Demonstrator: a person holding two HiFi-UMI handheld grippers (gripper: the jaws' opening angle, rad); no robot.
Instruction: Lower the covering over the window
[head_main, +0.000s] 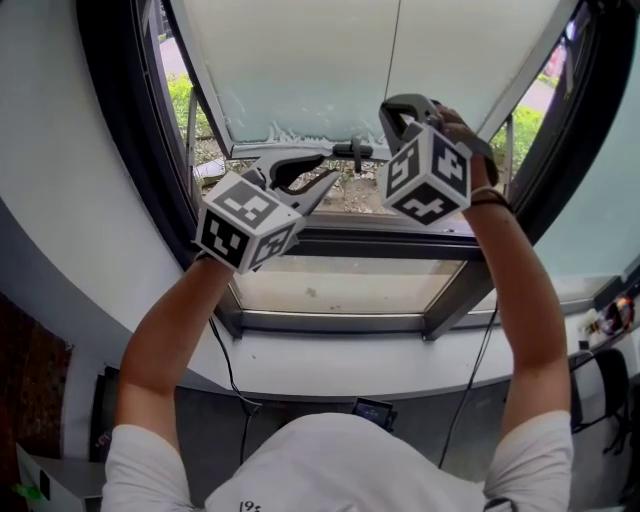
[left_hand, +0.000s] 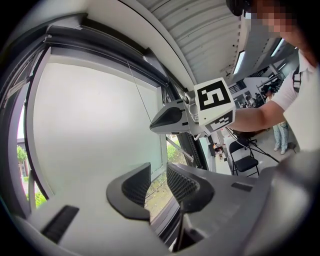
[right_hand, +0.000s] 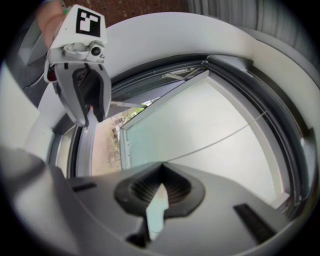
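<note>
Facing one white blind: two claws, left claw spread, right claw pinching one cord.

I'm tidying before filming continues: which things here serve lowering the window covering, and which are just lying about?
Job in hand: white translucent roller blind; its thin pull cord, pinched in the right hand-held gripper; open left hand-held gripper.
Lying about: black folding chair; dangling black cable.
</note>
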